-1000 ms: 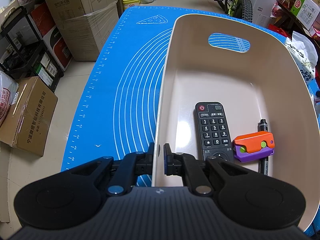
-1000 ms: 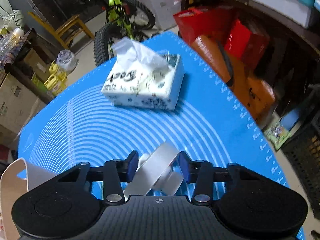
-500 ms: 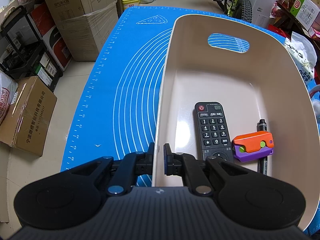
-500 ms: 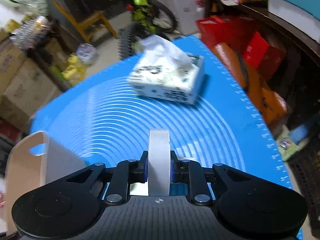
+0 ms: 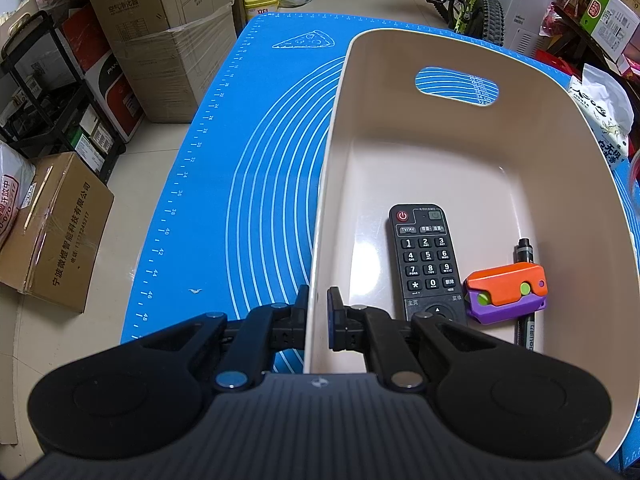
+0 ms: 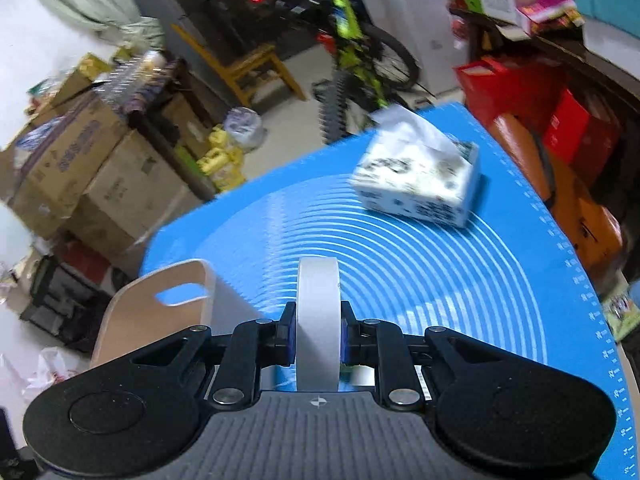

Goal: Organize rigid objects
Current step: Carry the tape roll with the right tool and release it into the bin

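While each claw stays clenched, left claw point(image 5: 317, 316) on bin point(image 5: 460, 136) wall, right claw point(image 6: 318, 334) on one tape roll point(image 6: 318, 320).

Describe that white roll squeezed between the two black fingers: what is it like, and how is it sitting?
The white roll of tape looks like matte paper tape, plain and unmarked. It stands on edge, upright, its rounded outer band facing the camera. The right gripper is shut on it, blue pads pressing its two flat sides. It is held above the blue silicone mat, with the beige plastic bin to its left. Its centre hole is hidden.
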`<state>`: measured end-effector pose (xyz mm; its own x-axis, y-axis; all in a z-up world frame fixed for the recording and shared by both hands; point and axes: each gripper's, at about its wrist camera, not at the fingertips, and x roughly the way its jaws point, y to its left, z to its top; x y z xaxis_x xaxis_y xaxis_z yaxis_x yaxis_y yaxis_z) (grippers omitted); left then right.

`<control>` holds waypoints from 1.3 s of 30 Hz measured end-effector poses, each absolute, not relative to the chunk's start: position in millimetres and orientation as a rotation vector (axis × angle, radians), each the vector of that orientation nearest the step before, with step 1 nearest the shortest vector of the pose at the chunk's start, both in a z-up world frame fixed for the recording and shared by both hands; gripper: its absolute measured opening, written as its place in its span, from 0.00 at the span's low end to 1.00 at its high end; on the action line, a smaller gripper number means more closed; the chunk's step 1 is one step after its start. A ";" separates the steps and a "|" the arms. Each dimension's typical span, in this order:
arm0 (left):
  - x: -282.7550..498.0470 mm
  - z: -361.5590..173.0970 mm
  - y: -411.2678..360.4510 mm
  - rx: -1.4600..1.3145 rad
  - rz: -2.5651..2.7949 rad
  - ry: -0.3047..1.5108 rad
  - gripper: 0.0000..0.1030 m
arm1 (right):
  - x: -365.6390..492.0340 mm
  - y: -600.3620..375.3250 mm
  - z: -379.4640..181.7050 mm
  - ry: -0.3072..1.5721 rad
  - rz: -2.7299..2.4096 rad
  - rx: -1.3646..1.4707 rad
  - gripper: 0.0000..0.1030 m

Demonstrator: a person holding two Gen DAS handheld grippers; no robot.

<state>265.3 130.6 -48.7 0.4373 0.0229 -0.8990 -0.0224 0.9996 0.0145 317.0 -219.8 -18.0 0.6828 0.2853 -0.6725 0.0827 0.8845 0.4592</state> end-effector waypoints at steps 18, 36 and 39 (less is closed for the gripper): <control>264.2 -48.6 130.9 0.009 0.031 1.115 0.09 | 279.3 -90.7 22.3 0.722 0.414 0.312 0.29; 264.8 -48.4 129.7 0.018 0.032 1.113 0.09 | 278.2 -31.5 -47.2 0.933 0.393 0.104 0.42; 265.1 -48.7 129.6 0.017 0.032 1.114 0.09 | 273.1 -31.9 -41.6 0.910 0.414 0.089 0.52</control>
